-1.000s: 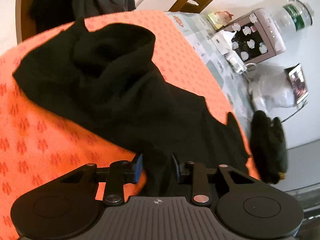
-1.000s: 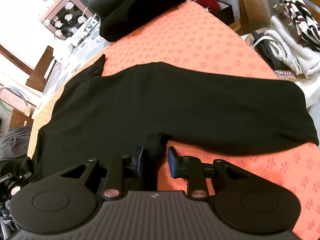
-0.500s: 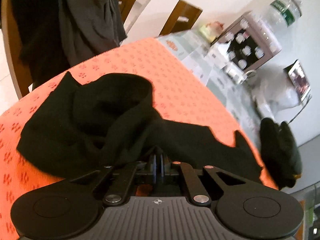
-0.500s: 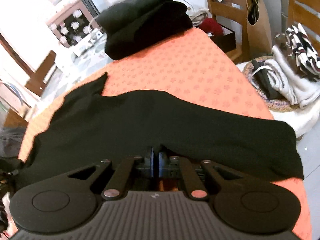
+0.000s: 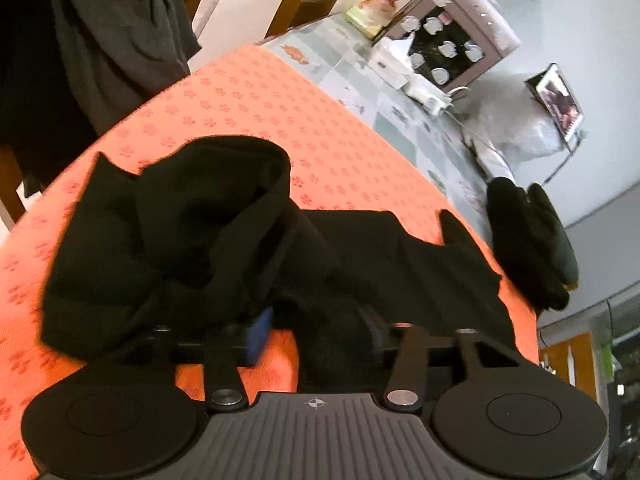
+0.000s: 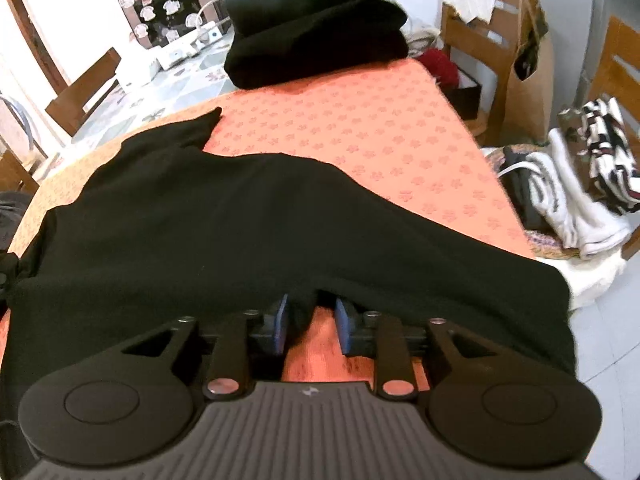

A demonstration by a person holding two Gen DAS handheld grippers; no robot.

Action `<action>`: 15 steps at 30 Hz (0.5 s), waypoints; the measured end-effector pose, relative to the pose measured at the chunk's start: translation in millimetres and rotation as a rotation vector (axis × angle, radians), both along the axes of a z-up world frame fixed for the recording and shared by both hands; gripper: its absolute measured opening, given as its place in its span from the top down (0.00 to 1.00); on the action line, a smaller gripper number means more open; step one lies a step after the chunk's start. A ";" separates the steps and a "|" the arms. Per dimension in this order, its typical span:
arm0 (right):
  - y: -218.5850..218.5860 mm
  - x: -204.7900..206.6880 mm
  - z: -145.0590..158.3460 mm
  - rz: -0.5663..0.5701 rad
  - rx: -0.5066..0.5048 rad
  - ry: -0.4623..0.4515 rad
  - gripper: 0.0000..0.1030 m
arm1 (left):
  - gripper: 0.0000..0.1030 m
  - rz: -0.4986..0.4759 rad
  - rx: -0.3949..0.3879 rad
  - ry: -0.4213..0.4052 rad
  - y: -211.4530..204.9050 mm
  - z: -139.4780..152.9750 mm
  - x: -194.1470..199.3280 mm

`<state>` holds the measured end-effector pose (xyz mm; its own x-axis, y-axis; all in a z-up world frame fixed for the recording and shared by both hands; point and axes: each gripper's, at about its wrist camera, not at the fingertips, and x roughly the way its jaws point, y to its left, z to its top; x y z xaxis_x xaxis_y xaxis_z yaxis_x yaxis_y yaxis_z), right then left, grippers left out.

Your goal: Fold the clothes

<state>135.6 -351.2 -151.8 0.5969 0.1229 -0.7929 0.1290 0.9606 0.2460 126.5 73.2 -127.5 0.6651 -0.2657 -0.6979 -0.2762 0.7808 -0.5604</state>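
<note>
A black garment (image 5: 168,248) lies bunched on the orange tablecloth (image 5: 248,104), with its open collar end rumpled to the left. My left gripper (image 5: 316,332) is at its near edge. The jaws are opening, and a fold of the cloth hangs loose between them and covers the right finger. In the right wrist view the same black garment (image 6: 240,220) spreads wide across the orange tablecloth (image 6: 360,128). My right gripper (image 6: 313,324) is at its near hem, jaws opening. A small tuck of cloth rests by the left pad and is not pinched.
A folded black stack (image 6: 312,20) sits at the table's far end. A pink box with white stickers (image 5: 448,40) and white chargers stand on the glass-topped part. Wooden chairs (image 6: 480,40), a paper bag (image 6: 524,60) and a basket of clothes (image 6: 568,200) are on the right. Grey clothing (image 5: 120,32) hangs at the left.
Half a second ago both grippers were shut on the garment's near edge. Both pairs of jaws have since parted and let the cloth slacken. Both views have rolled and risen a little.
</note>
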 end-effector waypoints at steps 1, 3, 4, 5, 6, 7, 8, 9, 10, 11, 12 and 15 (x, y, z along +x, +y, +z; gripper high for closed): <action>0.7 -8.8 4.5 -0.005 0.000 -0.008 0.71 | 0.34 -0.007 0.013 -0.011 -1.4 5.1 -8.1; 2.7 -27.8 13.1 -0.012 0.004 -0.025 0.71 | 0.30 -0.027 0.034 -0.031 -3.4 14.5 -25.8; 4.3 -38.0 17.0 -0.012 0.005 -0.031 0.71 | 0.30 -0.043 0.039 -0.041 -3.7 18.3 -36.1; 6.9 -49.7 20.9 -0.009 0.007 -0.037 0.71 | 0.30 -0.059 0.045 -0.051 -4.0 22.1 -46.4; 10.2 -60.8 24.4 -0.005 0.010 -0.041 0.71 | 0.30 -0.075 0.048 -0.055 -4.1 24.8 -56.8; 14.1 -72.8 27.5 0.000 0.011 -0.043 0.71 | 0.30 -0.096 0.056 -0.057 -4.6 26.8 -67.5; 18.2 -85.3 29.9 0.007 0.012 -0.043 0.71 | 0.30 -0.119 0.065 -0.060 -5.3 28.6 -78.2; 22.7 -97.2 31.9 0.014 0.012 -0.042 0.71 | 0.30 -0.141 0.075 -0.062 -6.0 30.5 -89.0; 27.6 -109.0 33.0 0.023 0.011 -0.040 0.71 | 0.30 -0.166 0.091 -0.066 -7.5 32.0 -101.1; 32.6 -120.7 33.6 0.033 0.011 -0.037 0.71 | 0.30 -0.185 0.103 -0.069 -9.0 32.4 -111.8; 38.4 -132.2 33.9 0.042 0.010 -0.035 0.71 | 0.30 -0.203 0.109 -0.068 -10.0 31.8 -122.9; 57.0 -165.8 33.3 0.060 0.008 -0.026 0.71 | 0.31 -0.247 0.136 -0.060 -11.0 28.1 -154.1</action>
<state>-30.2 -294.2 -118.5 0.6083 0.1654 -0.7763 0.0648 0.9644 0.2563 -27.6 62.2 -99.4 0.6329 -0.3312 -0.6998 -0.0384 0.8894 -0.4556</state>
